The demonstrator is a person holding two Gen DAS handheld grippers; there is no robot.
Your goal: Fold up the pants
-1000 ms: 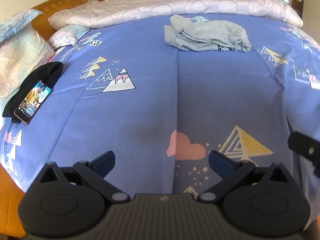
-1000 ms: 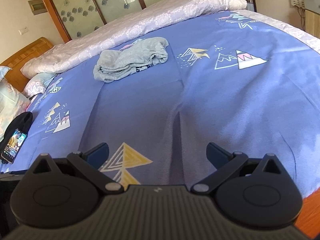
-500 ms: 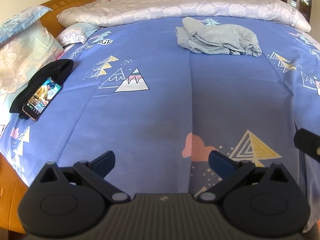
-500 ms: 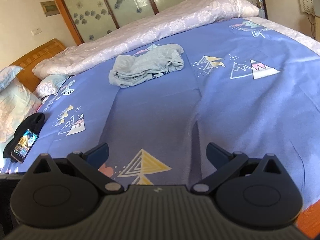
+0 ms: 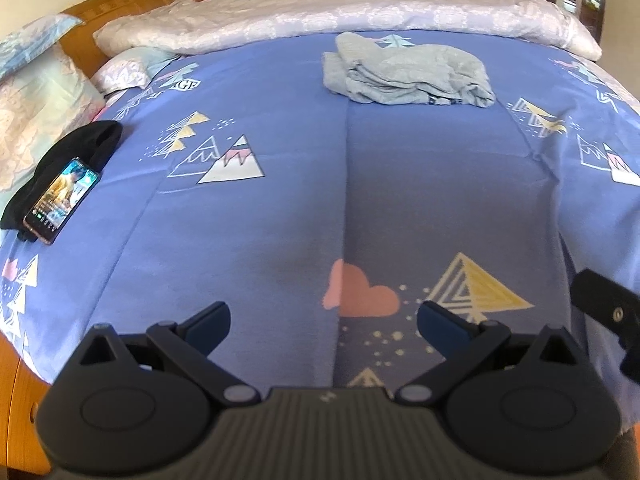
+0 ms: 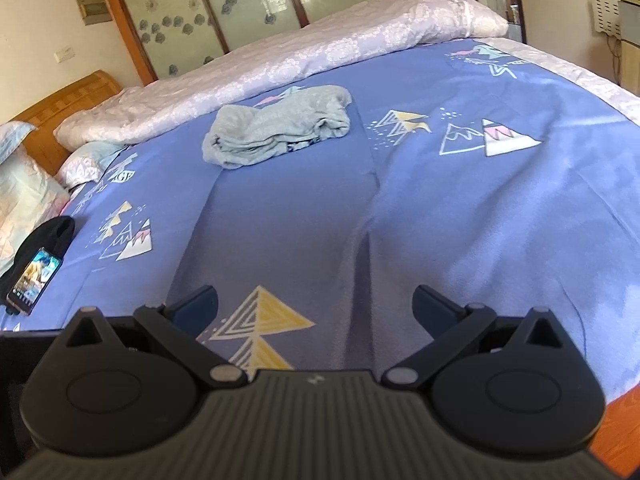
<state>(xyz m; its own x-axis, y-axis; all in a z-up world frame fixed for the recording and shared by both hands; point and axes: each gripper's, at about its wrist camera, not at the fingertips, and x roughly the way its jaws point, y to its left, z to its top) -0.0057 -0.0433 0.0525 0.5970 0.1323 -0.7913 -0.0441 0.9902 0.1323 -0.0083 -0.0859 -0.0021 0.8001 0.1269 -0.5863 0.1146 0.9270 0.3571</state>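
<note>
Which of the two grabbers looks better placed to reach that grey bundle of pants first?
Probably left, narrowly. Both grippers, left and right, are open and far from the pants; these lie nearly straight ahead of the left, but off to the left of the right.

Soft, seemingly knit grey pants [image 5: 404,74]

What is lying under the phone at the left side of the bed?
The phone rests on a black cloth item, which lies on the blue bedspread. The part of the cloth under the phone is covered, and what kind of item it is cannot be told.
</note>
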